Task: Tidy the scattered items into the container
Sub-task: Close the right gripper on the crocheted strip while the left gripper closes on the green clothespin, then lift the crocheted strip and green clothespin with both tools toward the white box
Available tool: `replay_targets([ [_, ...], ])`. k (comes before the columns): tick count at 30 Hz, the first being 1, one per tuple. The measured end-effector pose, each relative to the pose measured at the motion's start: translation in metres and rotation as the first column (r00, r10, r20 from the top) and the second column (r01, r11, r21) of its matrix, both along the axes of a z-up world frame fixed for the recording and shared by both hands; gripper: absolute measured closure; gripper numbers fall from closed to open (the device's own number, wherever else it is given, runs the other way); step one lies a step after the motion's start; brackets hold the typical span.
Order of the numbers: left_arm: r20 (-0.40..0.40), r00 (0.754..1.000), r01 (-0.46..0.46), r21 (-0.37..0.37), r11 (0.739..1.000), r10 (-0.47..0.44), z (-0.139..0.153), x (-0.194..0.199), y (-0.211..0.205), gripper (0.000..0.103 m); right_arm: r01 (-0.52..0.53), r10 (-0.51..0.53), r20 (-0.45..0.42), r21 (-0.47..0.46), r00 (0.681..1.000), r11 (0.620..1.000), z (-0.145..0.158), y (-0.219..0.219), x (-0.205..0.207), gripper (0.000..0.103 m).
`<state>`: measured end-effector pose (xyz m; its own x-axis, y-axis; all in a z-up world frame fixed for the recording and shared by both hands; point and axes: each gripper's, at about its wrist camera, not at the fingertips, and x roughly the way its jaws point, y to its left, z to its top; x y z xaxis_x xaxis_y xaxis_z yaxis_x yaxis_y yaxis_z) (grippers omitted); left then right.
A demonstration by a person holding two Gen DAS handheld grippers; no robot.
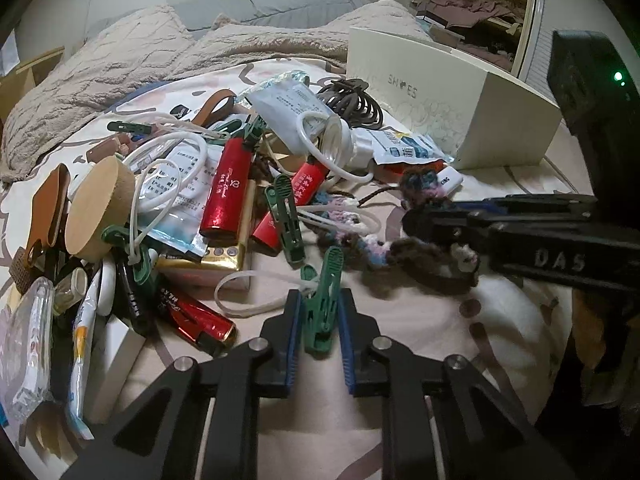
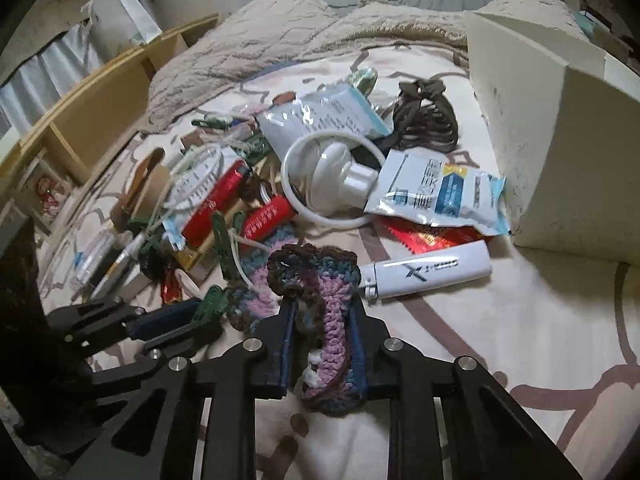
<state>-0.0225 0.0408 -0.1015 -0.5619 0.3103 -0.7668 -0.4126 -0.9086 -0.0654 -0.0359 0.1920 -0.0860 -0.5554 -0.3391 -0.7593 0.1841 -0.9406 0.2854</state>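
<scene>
A pile of small items lies on a patterned bedsheet (image 1: 420,320). In the left wrist view my left gripper (image 1: 320,320) is shut on a green clothes peg (image 1: 324,304), whose tip points up and away. A white cord (image 1: 256,280) is tied to the peg. In the right wrist view my right gripper (image 2: 322,336) is shut on a crocheted piece (image 2: 332,304) of purple, blue and brown yarn. The left wrist view shows that right gripper (image 1: 436,236) reaching in from the right with the yarn (image 1: 432,260). The white shoe box (image 1: 440,92) (image 2: 560,140) stands at the back right.
Red lighters (image 1: 226,188), a wooden disc (image 1: 100,212), white cable (image 2: 328,176), foil packets (image 2: 436,196), a brown hair claw (image 2: 428,120) and a white stick-shaped device (image 2: 432,268) lie in the pile. A beige blanket (image 1: 160,48) is behind it. A wooden shelf (image 2: 100,104) stands at the left.
</scene>
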Motion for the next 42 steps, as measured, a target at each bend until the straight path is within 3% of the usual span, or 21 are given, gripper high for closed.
replay_targets([
  [4,-0.004,1.000,-0.011,0.020,1.000,0.011,0.003,0.000,-0.003,0.089,0.037,-0.038,-0.035,-0.028,0.999,0.999,0.011,0.011,0.002,0.082],
  [5,-0.006,1.000,-0.012,0.023,1.000,0.012,0.004,0.001,-0.003,0.093,0.046,-0.047,-0.046,-0.038,0.998,0.998,0.014,0.014,0.003,0.082],
  [13,-0.025,0.999,-0.023,0.035,0.999,0.024,0.014,0.005,-0.006,0.093,0.073,-0.085,-0.122,-0.099,0.989,0.992,0.038,0.028,0.011,0.082],
  [23,-0.051,0.998,-0.020,0.055,0.998,0.022,0.027,0.011,-0.006,0.093,0.032,-0.061,-0.226,-0.129,0.972,0.991,0.072,0.030,0.027,0.082],
  [42,-0.185,0.983,0.006,0.121,0.993,0.016,0.090,0.042,0.004,0.093,0.020,-0.091,-0.387,-0.185,0.917,0.983,0.134,0.048,0.061,0.082],
])
